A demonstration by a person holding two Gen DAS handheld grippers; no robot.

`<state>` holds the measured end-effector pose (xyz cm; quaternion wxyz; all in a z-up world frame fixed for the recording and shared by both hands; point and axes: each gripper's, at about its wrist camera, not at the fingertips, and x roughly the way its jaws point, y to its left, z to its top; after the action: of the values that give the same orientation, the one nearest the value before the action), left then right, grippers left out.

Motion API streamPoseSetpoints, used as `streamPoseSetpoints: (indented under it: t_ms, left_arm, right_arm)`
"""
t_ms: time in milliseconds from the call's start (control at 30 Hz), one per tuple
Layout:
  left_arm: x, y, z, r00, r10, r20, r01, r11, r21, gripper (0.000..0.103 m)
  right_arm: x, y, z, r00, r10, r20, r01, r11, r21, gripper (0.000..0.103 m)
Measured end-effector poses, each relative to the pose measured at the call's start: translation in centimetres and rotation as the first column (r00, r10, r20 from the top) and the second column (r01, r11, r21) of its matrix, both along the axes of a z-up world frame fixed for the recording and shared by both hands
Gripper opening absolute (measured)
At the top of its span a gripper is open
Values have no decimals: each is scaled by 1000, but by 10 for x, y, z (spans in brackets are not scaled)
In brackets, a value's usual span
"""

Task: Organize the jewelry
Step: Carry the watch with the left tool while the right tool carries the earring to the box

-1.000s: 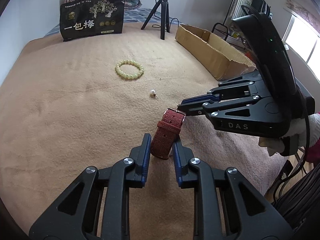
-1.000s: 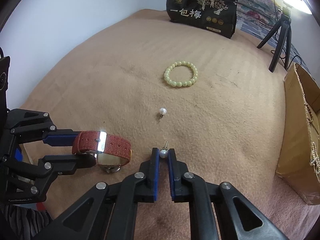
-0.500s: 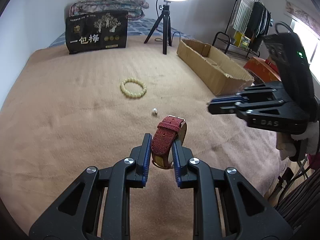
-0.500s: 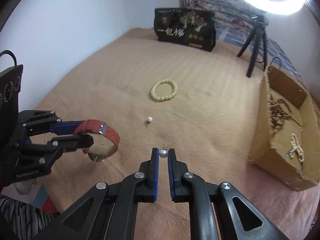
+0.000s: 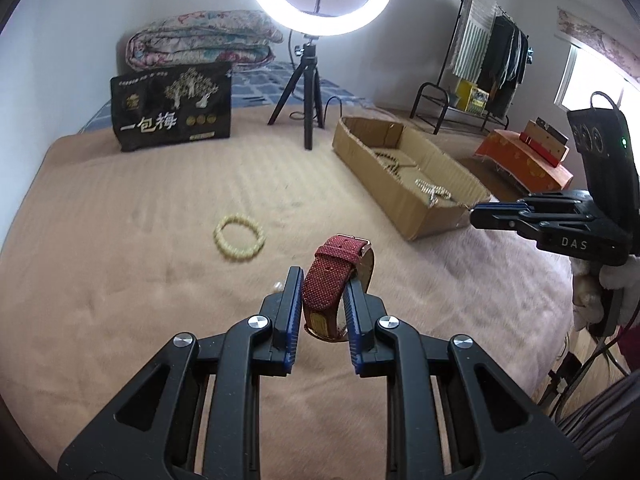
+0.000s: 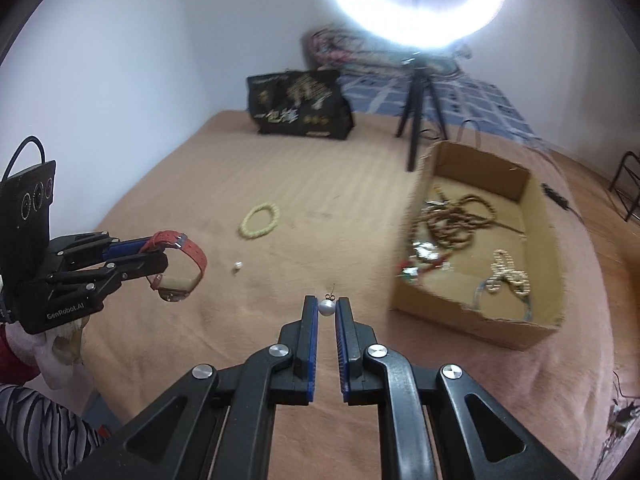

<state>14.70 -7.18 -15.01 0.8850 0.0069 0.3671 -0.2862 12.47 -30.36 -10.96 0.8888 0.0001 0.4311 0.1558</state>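
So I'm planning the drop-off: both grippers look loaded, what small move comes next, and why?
Probably carry the right hand-held gripper rightward over the cardboard box. It is shut on a pearl earring, and the box beside it already holds other jewelry. The left hand-held gripper, holding the red watch, can follow.

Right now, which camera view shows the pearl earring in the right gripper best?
The right wrist view: the pearl earring sits clearly between the right gripper's tips. The left wrist view shows only that gripper side-on, the earring hidden.
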Motion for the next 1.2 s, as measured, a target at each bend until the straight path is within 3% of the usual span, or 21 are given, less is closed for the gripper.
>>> streamPoseSetpoints:
  t_ms: [333, 700, 1200]
  left_arm:
    - [19, -47, 20, 998, -57, 39, 58, 998, -31, 19]
    - [43, -101, 34, 991, -116, 72, 120, 991, -52, 19]
    - [66, -159, 30, 980, -181, 82, 185, 982, -41, 19]
  right_arm:
    - [5, -53, 16, 995, -96, 39, 96, 995, 2, 6]
    - [37, -95, 20, 987, -150, 55, 151, 988, -13, 6]
    - [93, -130, 7, 983, -179, 35, 180, 983, -19, 6]
